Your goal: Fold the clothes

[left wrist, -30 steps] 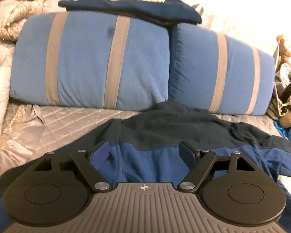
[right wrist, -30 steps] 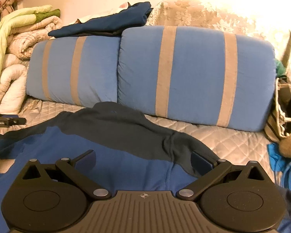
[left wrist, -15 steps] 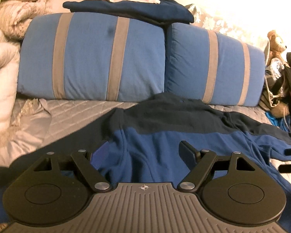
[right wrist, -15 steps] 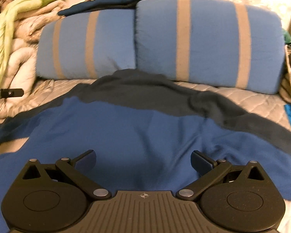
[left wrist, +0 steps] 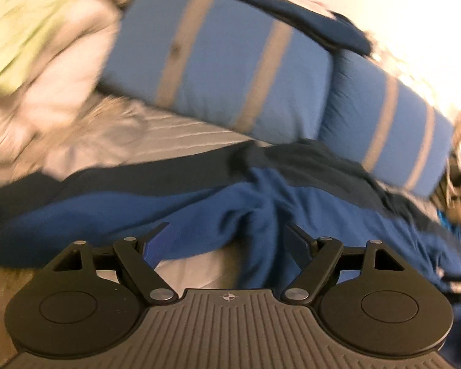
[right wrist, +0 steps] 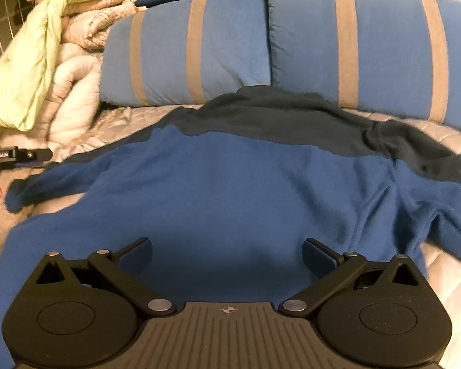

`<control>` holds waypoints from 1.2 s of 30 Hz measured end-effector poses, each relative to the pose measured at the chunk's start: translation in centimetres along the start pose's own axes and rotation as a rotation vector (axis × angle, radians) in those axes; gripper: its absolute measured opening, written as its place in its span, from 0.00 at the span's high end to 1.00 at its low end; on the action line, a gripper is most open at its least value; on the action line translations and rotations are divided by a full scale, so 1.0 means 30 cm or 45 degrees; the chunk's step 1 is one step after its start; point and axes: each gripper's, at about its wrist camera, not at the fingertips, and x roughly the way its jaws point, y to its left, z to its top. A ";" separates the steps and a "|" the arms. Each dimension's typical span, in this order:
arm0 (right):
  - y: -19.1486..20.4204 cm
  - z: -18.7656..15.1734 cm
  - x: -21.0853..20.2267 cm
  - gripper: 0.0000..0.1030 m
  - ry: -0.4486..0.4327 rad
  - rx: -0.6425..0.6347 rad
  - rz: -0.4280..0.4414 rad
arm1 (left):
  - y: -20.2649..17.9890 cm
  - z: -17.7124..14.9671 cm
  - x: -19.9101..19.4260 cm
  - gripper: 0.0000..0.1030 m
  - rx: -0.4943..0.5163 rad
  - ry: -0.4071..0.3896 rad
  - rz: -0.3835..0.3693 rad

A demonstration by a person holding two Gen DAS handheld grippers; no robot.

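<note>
Swinging aside and rolling since a second ago, left hand-held gripper [left wrist: 222, 240] now over the sweatshirt's [right wrist: 230, 190] bunched armpit fold, jaws wide apart and empty, view smeared and tilted. Dropped lower too, right hand-held gripper [right wrist: 227, 253], jaws spread with nothing between them, close above the blue body panel. Probably lining up for the first grab on sleeve or side; no fold made yet. Spread across the quilted bed [right wrist: 445, 141], collar end toward the striped pillows [right wrist: 187, 52], blue body under a dark yoke. Left sleeve [right wrist: 52, 181] stretched flat, right side rumpled. Soft fleece, likely to drag and bunch.
</note>
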 end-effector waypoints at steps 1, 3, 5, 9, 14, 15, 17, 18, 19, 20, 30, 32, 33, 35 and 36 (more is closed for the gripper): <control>-0.002 -0.003 0.004 0.00 0.012 0.009 0.018 | 0.035 -0.006 -0.013 0.24 -0.040 -0.001 0.013; -0.007 -0.009 0.011 0.00 0.030 0.024 0.035 | 0.098 -0.024 -0.042 0.24 -0.072 -0.009 0.056; -0.013 -0.009 0.011 0.00 0.029 0.039 0.049 | 0.161 -0.043 -0.076 0.24 -0.100 -0.019 0.100; -0.024 -0.010 0.014 0.00 0.038 0.062 0.064 | 0.294 -0.075 -0.147 0.24 -0.201 -0.056 0.173; -0.023 -0.007 0.028 0.00 0.071 0.056 0.088 | 0.462 -0.113 -0.242 0.24 -0.399 -0.114 0.232; -0.023 -0.007 0.031 0.00 0.079 0.056 0.092 | 0.492 -0.121 -0.261 0.24 -0.437 -0.125 0.242; -0.024 -0.005 0.039 0.00 0.096 0.057 0.097 | 0.538 -0.140 -0.291 0.24 -0.490 -0.145 0.258; -0.024 -0.004 0.043 0.00 0.106 0.058 0.097 | 0.557 -0.148 -0.301 0.24 -0.510 -0.152 0.267; -0.024 -0.004 0.048 0.00 0.116 0.058 0.096 | 0.577 -0.157 -0.311 0.24 -0.529 -0.159 0.277; -0.023 -0.003 0.052 0.00 0.124 0.057 0.095 | 0.596 -0.166 -0.320 0.24 -0.549 -0.165 0.285; -0.027 -0.010 0.038 0.00 0.101 0.068 0.109 | 0.833 -0.269 -0.314 0.24 -1.011 -0.234 0.295; -0.029 -0.011 0.035 0.00 0.094 0.071 0.115 | 0.880 -0.285 -0.306 0.25 -1.109 -0.257 0.278; -0.030 -0.011 0.034 0.00 0.091 0.073 0.114 | 0.899 -0.291 -0.300 0.25 -1.150 -0.265 0.268; -0.031 -0.011 0.033 0.00 0.087 0.077 0.112 | 0.934 -0.301 -0.286 0.25 -1.224 -0.283 0.240; -0.031 -0.011 0.033 0.00 0.085 0.078 0.112 | 0.951 -0.306 -0.278 0.25 -1.260 -0.291 0.226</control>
